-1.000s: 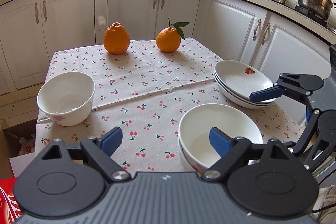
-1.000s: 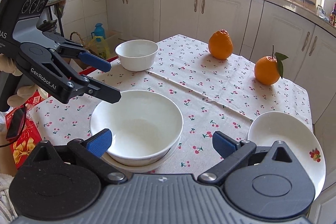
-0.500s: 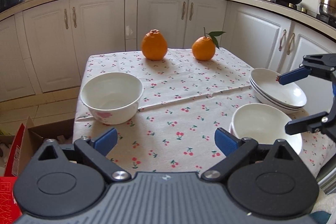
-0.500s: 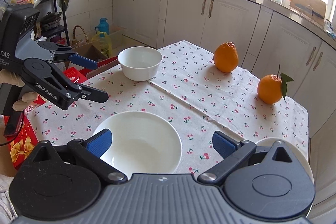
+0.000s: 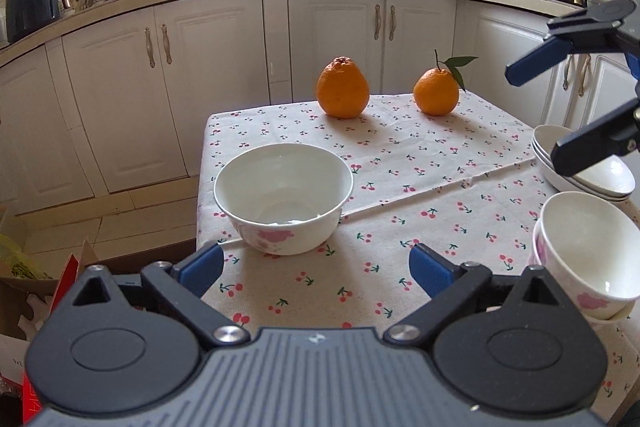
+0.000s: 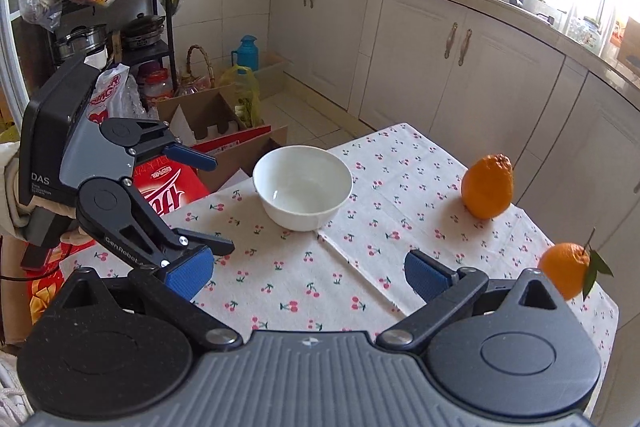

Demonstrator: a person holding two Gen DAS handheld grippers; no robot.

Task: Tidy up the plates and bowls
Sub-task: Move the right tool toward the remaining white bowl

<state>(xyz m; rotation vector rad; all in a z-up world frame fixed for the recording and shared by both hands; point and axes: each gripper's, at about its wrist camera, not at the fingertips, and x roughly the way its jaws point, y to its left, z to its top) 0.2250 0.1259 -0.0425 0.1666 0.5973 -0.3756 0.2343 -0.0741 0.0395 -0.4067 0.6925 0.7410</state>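
Left gripper [image 5: 316,269] fingers spread wide, grasping nothing, aimed at white ceramic bowl with pink flower print [image 5: 283,197] just beyond them on cherry-print cloth worktop [image 5: 400,163]. Right gripper [image 6: 306,277] fingers likewise released, empty, over bare cloth. Far right: stacked white bowls [image 5: 588,255], stacked white plates [image 5: 600,179] behind. Two oranges [image 5: 343,87] at far edge.

"DAS" and "GenRobot" — on the left hand-held gripper [image 6: 200,203]
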